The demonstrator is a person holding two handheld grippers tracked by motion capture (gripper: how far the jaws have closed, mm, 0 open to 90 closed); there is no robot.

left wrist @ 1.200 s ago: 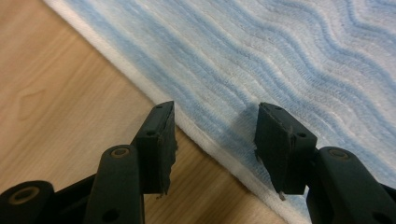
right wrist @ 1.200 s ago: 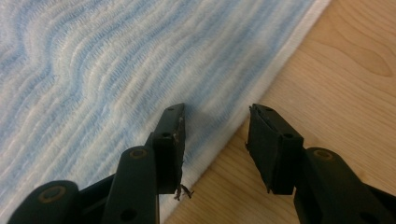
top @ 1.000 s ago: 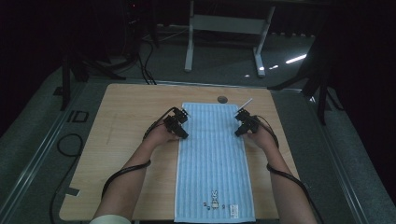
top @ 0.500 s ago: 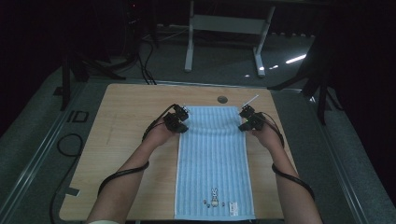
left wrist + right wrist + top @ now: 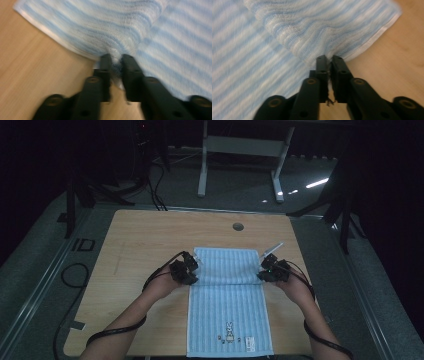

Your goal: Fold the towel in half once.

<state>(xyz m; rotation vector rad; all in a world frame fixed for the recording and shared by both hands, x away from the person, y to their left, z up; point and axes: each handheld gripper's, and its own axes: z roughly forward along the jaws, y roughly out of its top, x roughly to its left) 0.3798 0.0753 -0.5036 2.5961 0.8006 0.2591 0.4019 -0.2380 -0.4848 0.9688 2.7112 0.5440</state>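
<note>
Striped towel folded back on a wooden worktop

The worktop carries a blue striped towel, far end doubled toward the person; left gripper and right gripper each pinch a folded corner.

High view looks down from above; gripper views (close) share the towel.

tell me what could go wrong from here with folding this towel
1. The left gripper pinches only a thin bit of the towel edge, and its jaws have just been opening a little, so that corner may slip out mid-fold.
2. The right gripper also grips right at the hem; if one side lets go, the folded flap could land crooked.
3. The towel's near end hangs at the table edge, so pulling might drag it off.
</note>
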